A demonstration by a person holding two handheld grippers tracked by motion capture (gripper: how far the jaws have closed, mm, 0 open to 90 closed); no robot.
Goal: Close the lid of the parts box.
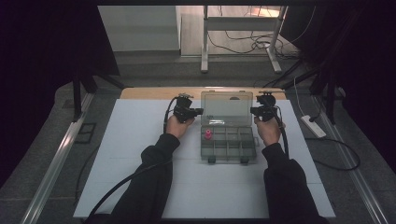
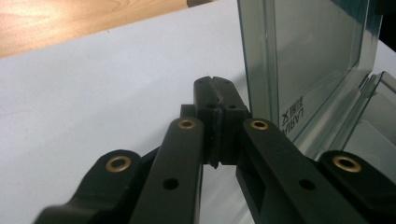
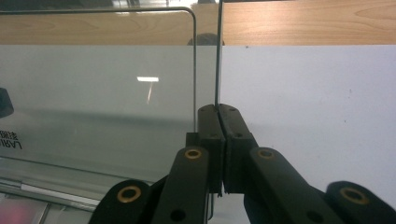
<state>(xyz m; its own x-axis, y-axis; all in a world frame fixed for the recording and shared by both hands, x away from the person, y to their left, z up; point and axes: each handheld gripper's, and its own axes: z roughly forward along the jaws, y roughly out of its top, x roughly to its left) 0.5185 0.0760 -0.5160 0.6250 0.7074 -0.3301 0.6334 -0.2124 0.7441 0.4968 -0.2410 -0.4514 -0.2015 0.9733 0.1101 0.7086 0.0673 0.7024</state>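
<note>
Black sleeves (image 1: 154, 177) rising from the near edge, forearms angled toward the table (image 1: 140, 130) middle. Clear plastic box (image 1: 228, 144) mid-table, long axis left to right, lid (image 1: 227, 108) upright at the far side. Left gripper (image 1: 200, 111) just beside the lid's left edge, jaws closed, empty. Right gripper (image 1: 253, 111), jaws pinching the lid's right edge.

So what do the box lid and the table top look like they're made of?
The lid looks like clear, smoke-tinted hard plastic with a glossy finish: the table shows through it and a light glints off it. The table top looks like a matte white sheet, with a bare wood-grain strip at its far edge.
</note>
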